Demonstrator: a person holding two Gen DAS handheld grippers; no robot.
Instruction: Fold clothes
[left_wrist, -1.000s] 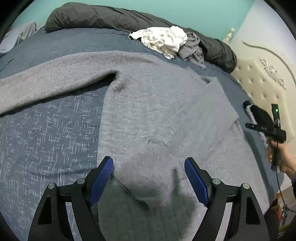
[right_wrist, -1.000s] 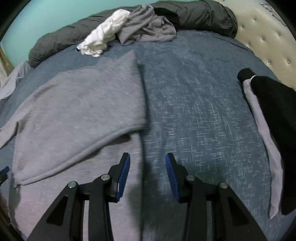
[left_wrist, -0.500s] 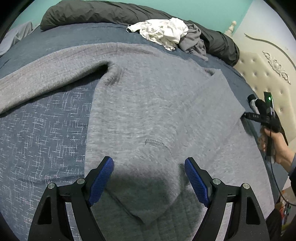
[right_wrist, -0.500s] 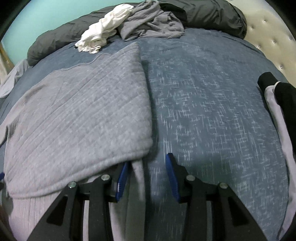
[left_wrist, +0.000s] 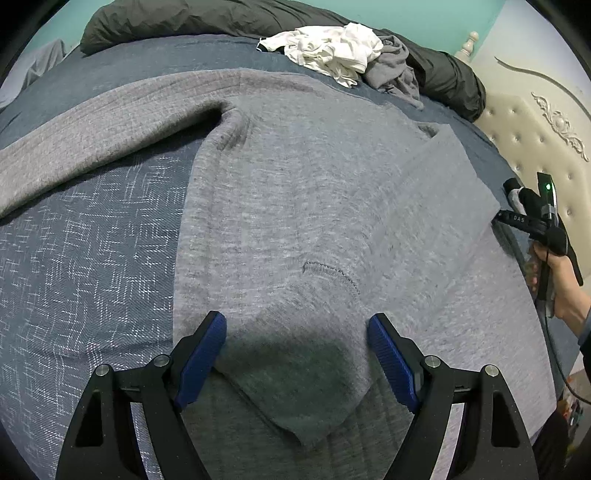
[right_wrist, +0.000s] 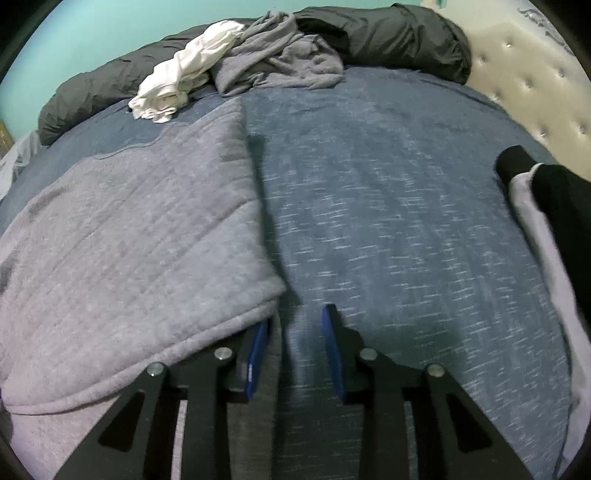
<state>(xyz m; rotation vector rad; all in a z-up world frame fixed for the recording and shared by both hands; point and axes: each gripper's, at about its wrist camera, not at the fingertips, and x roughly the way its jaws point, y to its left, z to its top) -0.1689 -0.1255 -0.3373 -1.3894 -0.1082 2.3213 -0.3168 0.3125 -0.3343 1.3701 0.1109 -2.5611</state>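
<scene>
Blue bedspread (right_wrist: 388, 206) fills both views, with the grey sweater (left_wrist: 295, 206) spread flat, long axis running up the frame. Right tongs (right_wrist: 293, 350) sit narrow and have just been closing, straddling the sweater's side edge at lower centre, left pad tucked under the folded-over sleeve (right_wrist: 140, 236). Left tongs (left_wrist: 295, 354) hang wide over the hem. White clothes pile (right_wrist: 177, 88) sits well apart.

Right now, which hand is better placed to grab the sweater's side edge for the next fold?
Right. The right tool sits at the grey sweater's edge, jaws just narrowing with the edge between them. The left tool hovers wide open over the cuff of the folded sleeve.
</scene>
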